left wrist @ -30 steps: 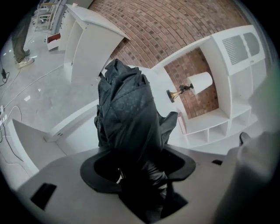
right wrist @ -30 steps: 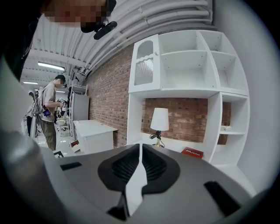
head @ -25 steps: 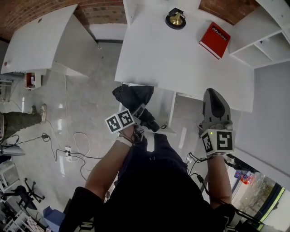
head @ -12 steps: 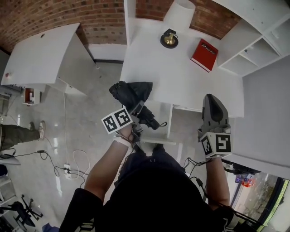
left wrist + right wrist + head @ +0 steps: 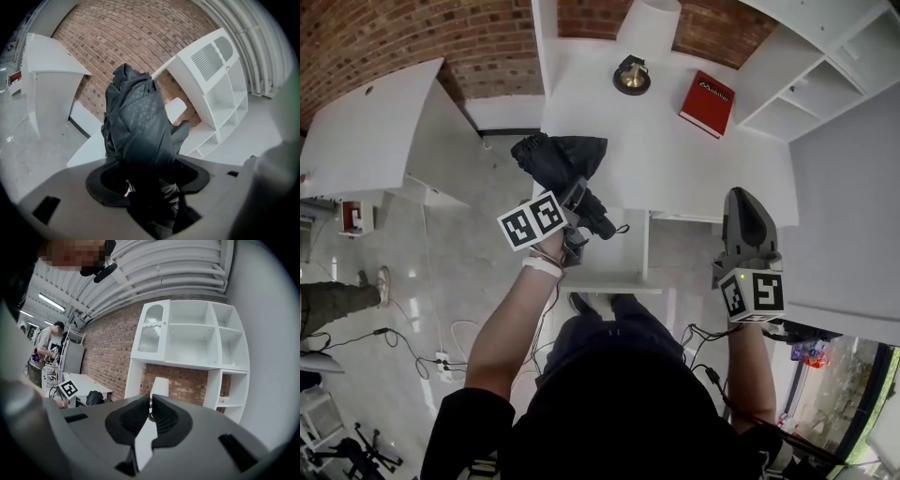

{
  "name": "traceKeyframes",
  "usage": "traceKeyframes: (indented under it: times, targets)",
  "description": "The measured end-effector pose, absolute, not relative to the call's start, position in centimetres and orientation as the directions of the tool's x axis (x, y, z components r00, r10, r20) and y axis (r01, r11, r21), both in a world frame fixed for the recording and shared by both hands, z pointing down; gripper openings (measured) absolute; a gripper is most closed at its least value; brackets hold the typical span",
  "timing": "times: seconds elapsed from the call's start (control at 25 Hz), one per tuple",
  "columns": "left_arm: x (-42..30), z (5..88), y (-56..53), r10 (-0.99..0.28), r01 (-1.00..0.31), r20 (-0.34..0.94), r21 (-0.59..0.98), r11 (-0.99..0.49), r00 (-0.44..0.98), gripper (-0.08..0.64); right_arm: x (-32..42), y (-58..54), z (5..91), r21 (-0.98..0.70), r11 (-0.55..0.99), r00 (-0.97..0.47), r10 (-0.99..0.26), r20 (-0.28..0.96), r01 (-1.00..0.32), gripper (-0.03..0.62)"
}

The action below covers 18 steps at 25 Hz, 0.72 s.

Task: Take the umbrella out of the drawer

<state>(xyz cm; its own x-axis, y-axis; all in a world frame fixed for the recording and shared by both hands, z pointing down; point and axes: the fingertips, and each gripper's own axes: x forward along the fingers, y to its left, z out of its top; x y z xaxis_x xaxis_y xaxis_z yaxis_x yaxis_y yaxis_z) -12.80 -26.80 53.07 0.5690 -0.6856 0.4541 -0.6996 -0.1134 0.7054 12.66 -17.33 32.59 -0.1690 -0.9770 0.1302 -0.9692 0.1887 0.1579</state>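
umbrella (image 5: 555, 161) (image 5: 138, 126) is out of the drawer (image 5: 614, 282), held in the air in my left gripper (image 5: 578, 212) (image 5: 151, 190)
black, folded, fabric bunched loose; its far end points up over the left edge of the white desk (image 5: 675, 164)
left jaws stand wide and clamp the lower end of the bundle, which fills the gap between them; strap loop hangs off the handle end near the gripper
drawer sits pulled out under the desk front, below and just right of the left gripper
right gripper (image 5: 744, 211) (image 5: 150, 404) is well apart from the umbrella, off the desk's right front corner; jaws nearly together, only a thin slit, nothing in them
on the desk top: red book (image 5: 707, 91) far right, brass lamp base (image 5: 631, 75) at the back
white shelf unit (image 5: 811, 89) (image 5: 197, 333) right of the desk, brick wall (image 5: 412, 37) behind
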Motion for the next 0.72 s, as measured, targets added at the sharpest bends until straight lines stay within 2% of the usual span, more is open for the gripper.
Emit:
traceKeyframes:
  times: [0.36, 0.72]
  targets:
    - [-11.5, 53.6, -29.8, -0.665, -0.755, 0.521, 0.649, -0.1, 0.536, 0.273, 15.3, -20.0, 34.3, 0.101, 0.21, -0.195, -0.971, 0.14, -0.973, 0.014]
    - [-6.5, 55.7, -33.8, -0.605, -0.815, 0.59, 0.551, -0.182, 0.534, 0.273, 20.0, -23.9, 36.1, 0.051, 0.232, -0.222, -0.964, 0.149, -0.971, 0.012]
